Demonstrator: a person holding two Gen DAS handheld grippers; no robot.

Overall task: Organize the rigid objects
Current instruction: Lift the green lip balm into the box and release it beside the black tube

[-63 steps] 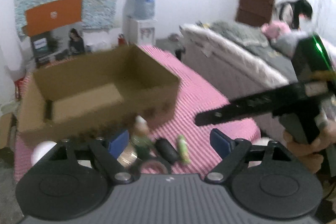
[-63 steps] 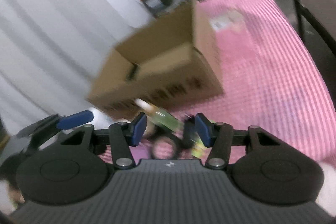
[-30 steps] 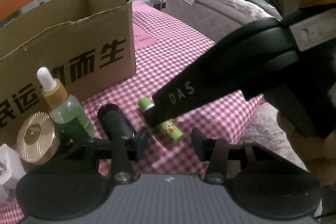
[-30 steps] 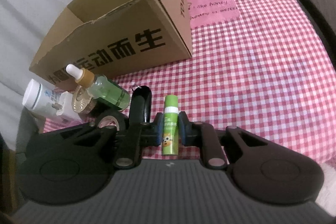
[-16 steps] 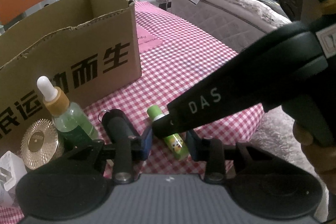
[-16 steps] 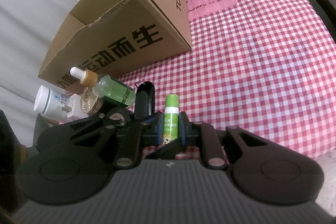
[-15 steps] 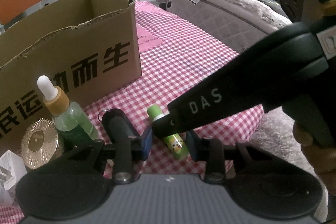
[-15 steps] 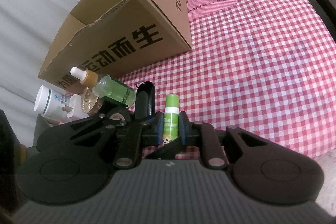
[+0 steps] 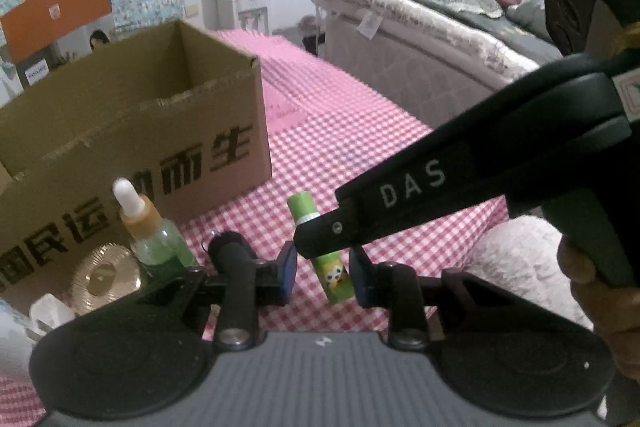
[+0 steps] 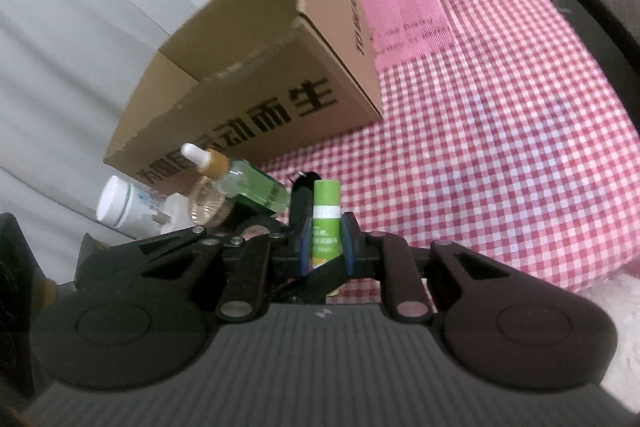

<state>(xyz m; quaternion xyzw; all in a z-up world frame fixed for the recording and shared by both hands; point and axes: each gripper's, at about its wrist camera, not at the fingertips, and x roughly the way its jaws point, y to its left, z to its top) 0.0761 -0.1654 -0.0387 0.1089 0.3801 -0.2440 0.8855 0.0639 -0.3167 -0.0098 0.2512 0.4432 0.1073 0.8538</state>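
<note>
- Pinching the green tube (image 10: 326,223) across its middle, the right gripper (image 10: 325,239) has both blue pads pressed flat on the label, with the cap end pointing away from the camera.
- The tube sits close to the front edge of the desk (image 10: 500,167), just ahead of the printed wall of the cardboard box (image 9: 132,131) and near that wall's right corner. Whether its lower end is clear of the checked cloth I cannot tell.
- The left gripper (image 9: 322,273) has just been closing, and its jaws are now drawn in as narrow as they go. A gap remains, and the tube's lower end shows in it. I cannot tell whether either pad touches it.
- Handling, as I judge it: the tube is small, light and stiff, so it should not deform. Its smooth round plastic body could roll or pivot between flat pads.
- The label section is the best place to grip. The cap may pull off, so it should be left alone.
- The black cylinder (image 9: 228,247), dropper bottle (image 9: 154,235), gold round lid (image 9: 106,277) and white jar (image 10: 120,205) crowd the box's front wall on the left. The glass-looking bottle is the one to avoid knocking.
- Compared with half a second ago, the left jaws stood wider. The left view now looks over the box rim into its bare inside, where before it showed mostly the front wall. The right grip looks the same.
</note>
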